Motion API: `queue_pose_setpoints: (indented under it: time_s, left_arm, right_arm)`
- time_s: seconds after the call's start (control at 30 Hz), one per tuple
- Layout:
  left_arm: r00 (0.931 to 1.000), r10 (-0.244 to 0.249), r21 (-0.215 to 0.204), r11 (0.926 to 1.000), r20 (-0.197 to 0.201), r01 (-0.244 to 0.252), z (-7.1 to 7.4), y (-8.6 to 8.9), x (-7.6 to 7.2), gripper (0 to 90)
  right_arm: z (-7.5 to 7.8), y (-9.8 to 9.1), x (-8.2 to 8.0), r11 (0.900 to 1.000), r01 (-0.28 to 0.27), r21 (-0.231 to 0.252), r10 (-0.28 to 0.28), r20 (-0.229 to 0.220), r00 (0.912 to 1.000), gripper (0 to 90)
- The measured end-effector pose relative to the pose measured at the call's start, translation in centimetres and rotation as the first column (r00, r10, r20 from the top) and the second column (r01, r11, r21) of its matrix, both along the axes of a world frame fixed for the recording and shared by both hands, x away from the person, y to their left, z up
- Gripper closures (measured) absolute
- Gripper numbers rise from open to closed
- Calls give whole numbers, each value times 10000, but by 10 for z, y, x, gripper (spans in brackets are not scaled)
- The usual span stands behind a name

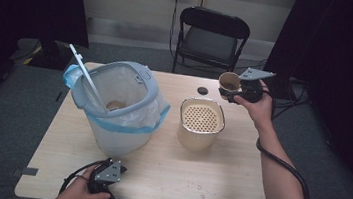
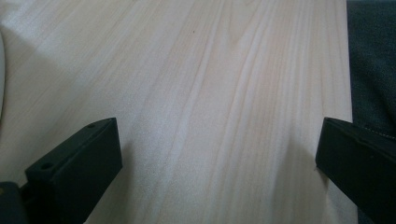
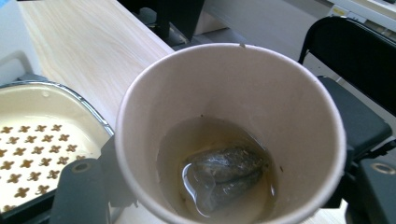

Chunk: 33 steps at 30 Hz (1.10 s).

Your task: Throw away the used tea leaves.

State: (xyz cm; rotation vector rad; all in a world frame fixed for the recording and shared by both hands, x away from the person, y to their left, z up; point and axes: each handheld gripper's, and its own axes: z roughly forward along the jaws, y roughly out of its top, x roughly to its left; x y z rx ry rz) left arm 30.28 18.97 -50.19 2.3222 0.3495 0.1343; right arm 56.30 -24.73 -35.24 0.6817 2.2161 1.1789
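Two grippers are in my hands right now. Nearest to me, the left gripper (image 1: 112, 197) rests at the front edge of the tabletop (image 1: 176, 175), released, its jaws standing wide apart with bare wood between them in the left gripper view and nothing held.

Farther in, on my left, a white bin (image 1: 113, 103) lined with a translucent bag edged in blue stands on the tabletop, its lid (image 1: 81, 67) tipped up at the far left side; something small and brownish lies at the bottom. Just right of it, near the middle of the tabletop, sits a cream container (image 1: 199, 137) topped by a perforated strainer (image 1: 200, 117) with a pattern of small holes.

Beyond that, my right gripper (image 1: 238, 93) is raised over the far right part of the tabletop, clenched on a paper cup (image 1: 229, 82). In the right gripper view the cup (image 3: 231, 130) sits upright between the jaws, with pale brownish liquid in the bottom and a soaked tea bag (image 3: 224, 172) lying in it; the strainer shows just beside it, lower and to the left. A small dark round object (image 1: 202, 90) lies on the tabletop near the cup.

Farthest back, a black folding chair (image 1: 212, 35) stands behind the tabletop.
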Motion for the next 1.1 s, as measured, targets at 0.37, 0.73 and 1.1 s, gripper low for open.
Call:
queue_pose_setpoints:
  time_s: [0.37, 0.73, 1.1]
  left_arm:
    - [10000, -2, -13, 10000, 2, 2, 0, 0, 0, 0]
    - [10000, 21, 23, 10000, -18, -21, 0, 0, 0, 0]
    - [10000, 64, -61, 10000, -37, -64, -1, 0, -1, 0]
  right_arm:
    - [-1, 5, -4, 9985, -87, -545, 123, 674, 9977, 281]
    - [6, 25, -18, 9724, -476, -2284, 976, 2131, 9721, 287]
    - [11, 37, -34, 8956, 434, -4427, 1244, 3430, 9310, 290]
